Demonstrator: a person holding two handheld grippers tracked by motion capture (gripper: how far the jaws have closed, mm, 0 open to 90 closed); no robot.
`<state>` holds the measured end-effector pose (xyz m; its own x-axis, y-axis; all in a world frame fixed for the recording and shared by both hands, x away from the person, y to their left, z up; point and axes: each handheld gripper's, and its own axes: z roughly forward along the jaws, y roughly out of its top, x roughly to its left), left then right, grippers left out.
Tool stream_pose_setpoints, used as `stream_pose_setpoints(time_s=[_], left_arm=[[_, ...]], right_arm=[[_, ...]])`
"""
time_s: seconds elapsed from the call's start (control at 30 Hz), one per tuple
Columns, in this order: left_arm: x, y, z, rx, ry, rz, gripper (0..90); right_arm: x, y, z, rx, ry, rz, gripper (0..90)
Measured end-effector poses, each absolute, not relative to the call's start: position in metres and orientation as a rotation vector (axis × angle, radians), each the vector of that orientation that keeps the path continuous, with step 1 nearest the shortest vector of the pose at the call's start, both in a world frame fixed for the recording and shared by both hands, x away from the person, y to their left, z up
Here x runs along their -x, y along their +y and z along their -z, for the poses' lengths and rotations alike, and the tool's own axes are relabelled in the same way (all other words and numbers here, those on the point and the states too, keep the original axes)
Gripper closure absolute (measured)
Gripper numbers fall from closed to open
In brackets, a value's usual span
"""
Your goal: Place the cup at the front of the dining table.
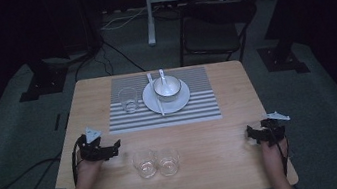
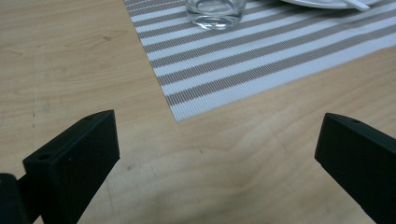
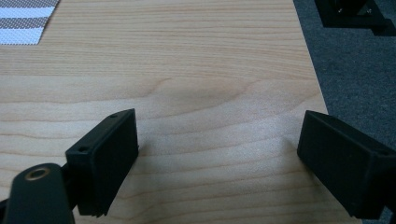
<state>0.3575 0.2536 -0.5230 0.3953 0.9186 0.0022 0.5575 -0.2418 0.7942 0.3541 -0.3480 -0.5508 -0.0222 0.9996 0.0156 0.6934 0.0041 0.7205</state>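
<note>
Two clear, round, straight-walled glass tumblers stand upright and touching at the near centre of the table: left tumbler (image 1: 144, 164), right tumbler (image 1: 167, 161). Both look empty.

Table (image 1: 224, 142): pale wood with a smooth, visible grain, rectangular with rounded corners.

Placemat (image 1: 198, 105): woven, ribbed, grey and white stripes, rectangular, lying at twelve o'clock from the tumblers.

Third glass (image 1: 128, 99): clear, cylindrical, upright on the mat's left part, apparently empty; its thick base also shows in the left gripper view (image 2: 214, 13).

Plate (image 1: 180, 104): white, round, glossy, on the mat just beside the third glass.

Bowl (image 1: 167, 88): round, pale grey, sitting on the plate, with a white spoon (image 1: 162, 74) resting in it, handle toward twelve o'clock.

White chopsticks (image 1: 155, 96): slim, laid across the plate's left side.

Left gripper (image 1: 114, 148): black, matte, blocky jaws, spread wide and holding nothing, resting at about ten o'clock from the tumblers, near but apart from them.

Right gripper (image 1: 251, 132): same make, jaws likewise released over bare wood, at three o'clock from the tumblers, well apart, near the table's right edge.

Floor (image 1: 8, 149): grey carpet, with a dark folding chair (image 1: 213, 32) beyond the table at twelve o'clock.
</note>
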Motion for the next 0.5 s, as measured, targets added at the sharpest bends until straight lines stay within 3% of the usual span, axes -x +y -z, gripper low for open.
stream_pose_setpoints(time_s=[0.5], left_arm=[[-0.333,0.26,0.529,-1.894,1.26,-0.6,0.4]], right_arm=[[-0.354,-0.348,0.551,-1.741,1.768,-0.768,11.8]])
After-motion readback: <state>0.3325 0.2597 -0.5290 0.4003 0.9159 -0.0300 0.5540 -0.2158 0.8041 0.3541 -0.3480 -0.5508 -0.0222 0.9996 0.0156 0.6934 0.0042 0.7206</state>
